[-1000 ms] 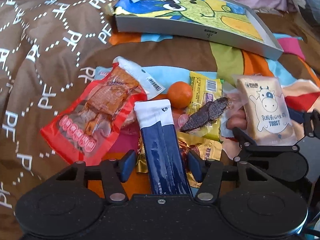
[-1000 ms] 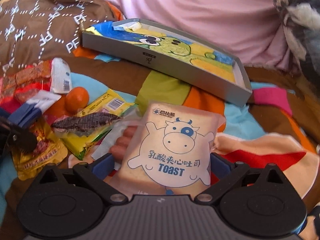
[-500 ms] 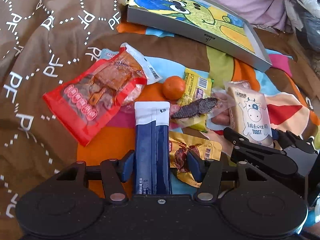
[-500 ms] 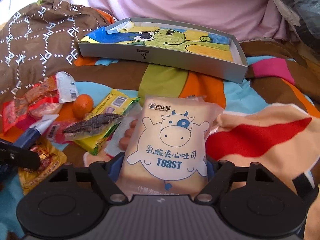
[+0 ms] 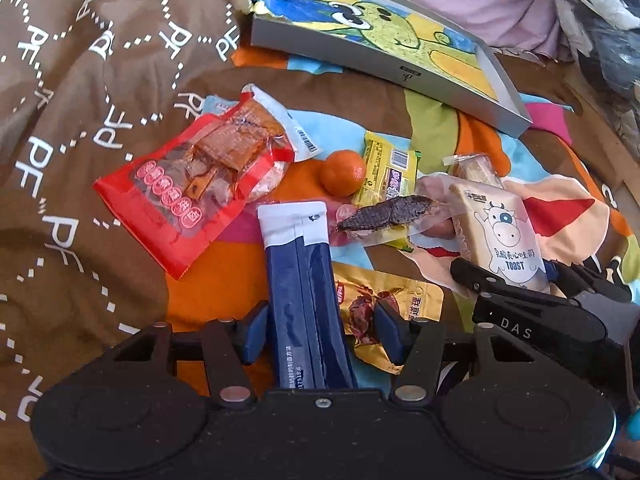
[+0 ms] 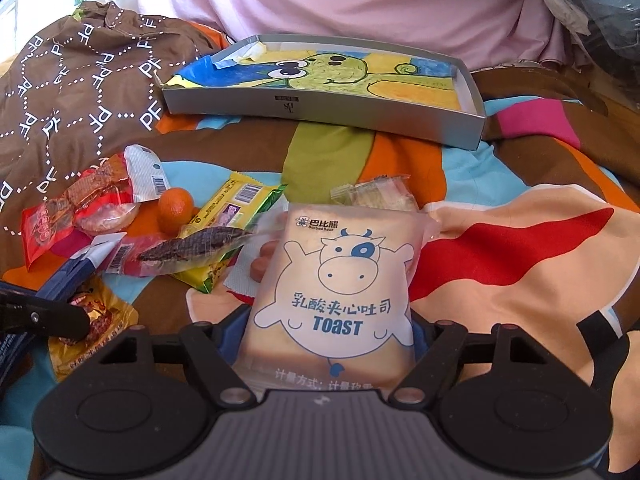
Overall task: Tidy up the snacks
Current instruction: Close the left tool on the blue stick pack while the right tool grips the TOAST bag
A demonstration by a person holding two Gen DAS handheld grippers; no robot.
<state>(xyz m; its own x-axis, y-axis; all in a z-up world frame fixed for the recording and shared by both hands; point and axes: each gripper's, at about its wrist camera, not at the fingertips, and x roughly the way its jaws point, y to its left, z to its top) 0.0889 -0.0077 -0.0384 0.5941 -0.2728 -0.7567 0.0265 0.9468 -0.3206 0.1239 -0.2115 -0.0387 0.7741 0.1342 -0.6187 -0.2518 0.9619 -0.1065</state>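
Left wrist view shows my left tool (image 5: 318, 330) with a dark blue sachet pack (image 5: 302, 292) standing between its two blue pads; there is a small gap on each side of the pack, so I cannot tell if the pads really press it. The pack points to 12 o'clock, with its white end far from me. Under it, at 3 o'clock, lies a golden snack pouch (image 5: 400, 300) on the bed cover (image 5: 80, 200). At 10 o'clock is a red snack bag (image 5: 192, 188), at 12 o'clock a small orange (image 5: 343, 172), beside it a yellow packet (image 5: 390, 168) with a dried fish pack (image 5: 386, 216) on top.

Right wrist view shows my right tool (image 6: 330, 334) clamped on the toast bag (image 6: 340, 280), the one with a cartoon cow; both pads touch its sides. The bag stands up from the tool toward 12 o'clock, partly hiding a sausage pack (image 6: 262, 260) at 10 o'clock and a clear cracker packet (image 6: 376, 196) behind it.

Further at 12 o'clock rests a grey box (image 6: 320, 110), open, with a green cartoon drawing inside and no snacks in it. Behind the box is pink cloth (image 6: 340, 0).
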